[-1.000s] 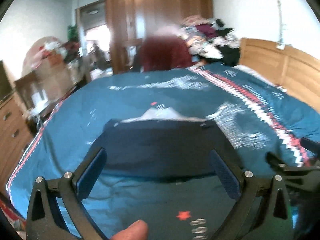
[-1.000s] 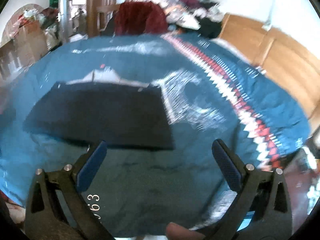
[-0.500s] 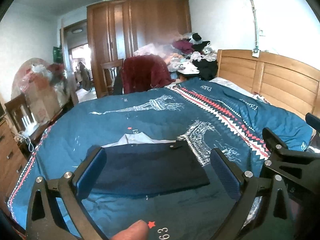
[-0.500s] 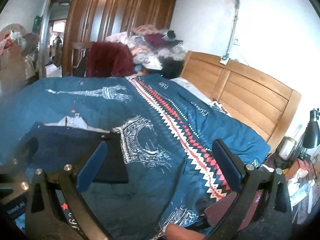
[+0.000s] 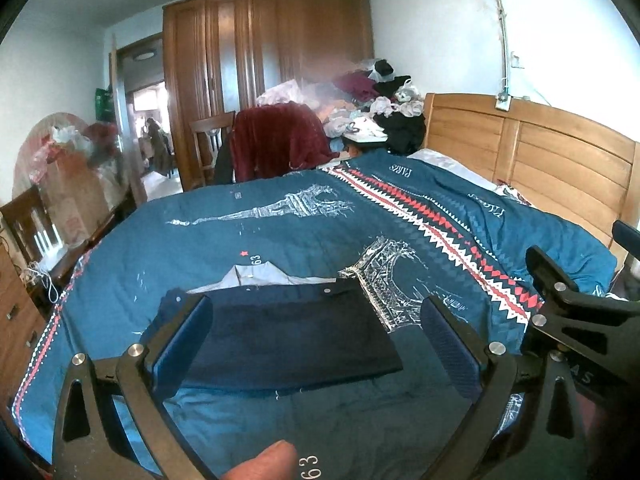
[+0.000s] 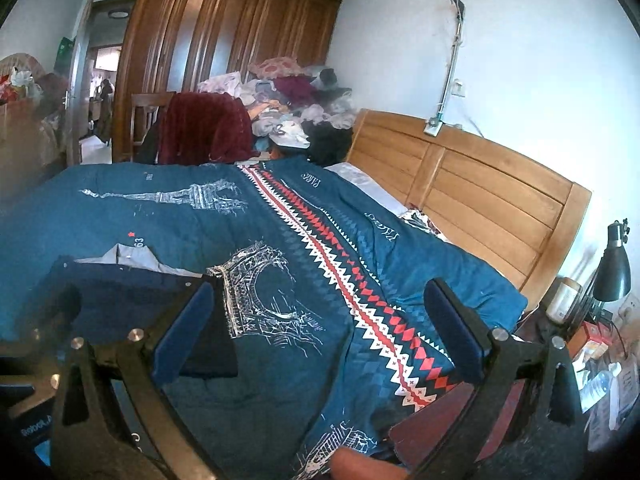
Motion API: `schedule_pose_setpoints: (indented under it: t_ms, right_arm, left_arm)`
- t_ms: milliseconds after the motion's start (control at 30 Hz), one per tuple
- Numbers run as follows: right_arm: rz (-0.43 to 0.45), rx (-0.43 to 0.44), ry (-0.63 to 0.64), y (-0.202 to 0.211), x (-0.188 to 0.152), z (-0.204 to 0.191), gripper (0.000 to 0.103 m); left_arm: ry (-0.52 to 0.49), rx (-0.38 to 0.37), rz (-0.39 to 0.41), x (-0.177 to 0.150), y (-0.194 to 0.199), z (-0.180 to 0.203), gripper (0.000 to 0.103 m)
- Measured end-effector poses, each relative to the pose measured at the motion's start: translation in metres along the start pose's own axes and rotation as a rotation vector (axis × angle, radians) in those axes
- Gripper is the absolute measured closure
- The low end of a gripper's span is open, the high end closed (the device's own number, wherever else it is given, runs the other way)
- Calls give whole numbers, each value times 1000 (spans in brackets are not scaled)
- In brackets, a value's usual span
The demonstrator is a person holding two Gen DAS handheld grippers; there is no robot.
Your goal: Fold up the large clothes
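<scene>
Both claws have pulled up and back from the bed over the last second, so the folded garment that filled my views now sits low and small in them. My left gripper [image 5: 316,332] hangs released, jaws spread wide with nothing between them, and my right gripper [image 6: 320,328] is the same, swung off toward the headboard [image 6: 472,184]. That dark navy garment [image 5: 288,332] lies as a flat rectangle on the blue quilt [image 5: 280,236], near the foot-side edge, with a pale grey folded shirt [image 5: 256,274] tucked just behind it and touching its far edge.

I judge this piece finished: edges look square and neither claw touches it. Next I would need a fresh large item, most likely from the heap of clothes [image 5: 372,108] piled beyond the bed, or from the dark red throw [image 5: 276,140] draped over the chair [image 5: 208,136]; that means a long reach across the bed and a pinch on one layer only.

Quilt cloth is soft and slightly wrinkled, printed with towers and a red zigzag band [image 6: 340,264]. A tall wooden wardrobe [image 5: 264,76] stands behind, a black desk lamp [image 6: 612,268] sits by the right bedside
</scene>
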State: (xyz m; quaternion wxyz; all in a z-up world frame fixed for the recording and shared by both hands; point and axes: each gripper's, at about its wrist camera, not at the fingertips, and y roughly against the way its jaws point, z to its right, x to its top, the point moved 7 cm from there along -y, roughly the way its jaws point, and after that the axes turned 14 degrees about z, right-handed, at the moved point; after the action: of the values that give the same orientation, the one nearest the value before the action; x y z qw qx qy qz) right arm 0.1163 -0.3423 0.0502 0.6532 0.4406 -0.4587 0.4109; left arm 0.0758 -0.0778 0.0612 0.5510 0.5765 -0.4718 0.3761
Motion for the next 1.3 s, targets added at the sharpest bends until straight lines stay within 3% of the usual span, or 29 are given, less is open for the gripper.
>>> schedule_pose_setpoints:
  t_ms: [267, 367, 433, 500, 600, 700, 767, 833, 867, 1067, 1133, 1200, 1300]
  right_arm:
    - [-27, 8, 9, -5, -2, -5, 0]
    - [-51, 40, 12, -11, -10, -11, 0]
    - [-82, 97, 16, -17, -27, -21, 0]
    - [-131, 161, 16, -21, -57, -33, 0]
    - [-257, 258, 49, -35, -122, -62, 0]
    - [-373, 350, 60, -49, -187, -94, 0]
    - [-418, 386, 73, -56, -214, -111, 0]
    - [-466, 428, 90, -63, -241, -131, 0]
    - [-482, 452, 93, -67, -251, -140, 0]
    - [-580, 484, 118, -89, -296, -161, 0]
    - [-598, 505, 79, -90, -307, -160, 0]
    - [-573, 526, 53, -88, -307, -156, 0]
    - [-550, 537, 44, -85, -307, -152, 0]
  left_arm:
    - [14, -15, -28, -6, -12, -5, 0]
    - [72, -42, -63, -27, -32, -24, 0]
    - [147, -56, -83, -55, -46, -53, 0]
    - [225, -14, -139, -104, -63, -102, 0]
    - [339, 100, -290, -194, -86, -186, 0]
    - [493, 249, -378, -274, -89, -273, 0]
    - [570, 304, -401, -305, -90, -312, 0]
    - [691, 293, -404, -328, -93, -339, 0]
    - [742, 286, -373, -332, -94, -350, 1]
    - [782, 290, -306, -327, -116, -364, 3]
    - [784, 315, -289, -327, -124, -368, 10]
    - [789, 337, -315, -327, -137, -366, 27]
    - [792, 375, -320, -327, -148, -375, 28]
